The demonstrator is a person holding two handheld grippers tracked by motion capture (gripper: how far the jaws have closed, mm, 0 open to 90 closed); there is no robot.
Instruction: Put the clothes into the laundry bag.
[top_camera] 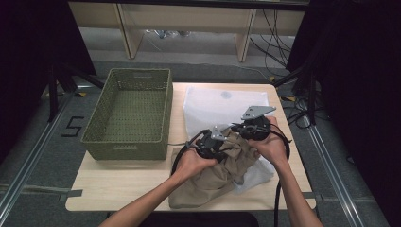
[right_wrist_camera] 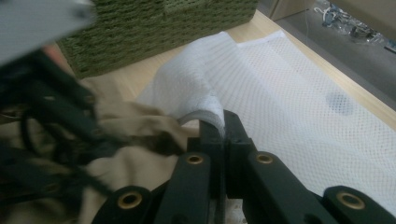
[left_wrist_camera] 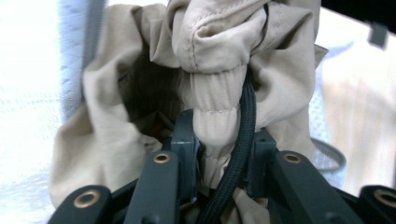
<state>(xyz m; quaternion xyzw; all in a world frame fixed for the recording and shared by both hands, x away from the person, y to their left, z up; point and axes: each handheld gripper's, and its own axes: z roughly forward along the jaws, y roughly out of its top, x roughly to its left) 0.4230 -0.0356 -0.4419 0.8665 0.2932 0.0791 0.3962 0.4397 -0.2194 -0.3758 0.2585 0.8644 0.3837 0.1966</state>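
Observation:
A crumpled beige garment (top_camera: 215, 177) lies at the table's front, partly on a white mesh bag (top_camera: 213, 106) spread over the right half. My left gripper (top_camera: 215, 146) is shut on a gathered fold of the garment (left_wrist_camera: 219, 60), and a black drawstring (left_wrist_camera: 243, 126) runs between the jaws beside the cloth. Just to its right, my right gripper (top_camera: 241, 130) is shut on the bag's folded rim (right_wrist_camera: 205, 102). Its jaws meet over the mesh near the beige cloth (right_wrist_camera: 135, 163). The two grippers stand close together, and the left gripper (right_wrist_camera: 51, 116) appears as a blurred dark shape in the right gripper view.
A green woven basket (top_camera: 124, 147) with nothing in it stands on the table's left half, overhanging its left edge. Bare wood (top_camera: 118, 182) lies in front of it. Cables trail from both grippers toward the person. Shelving and loose cables sit on the floor beyond.

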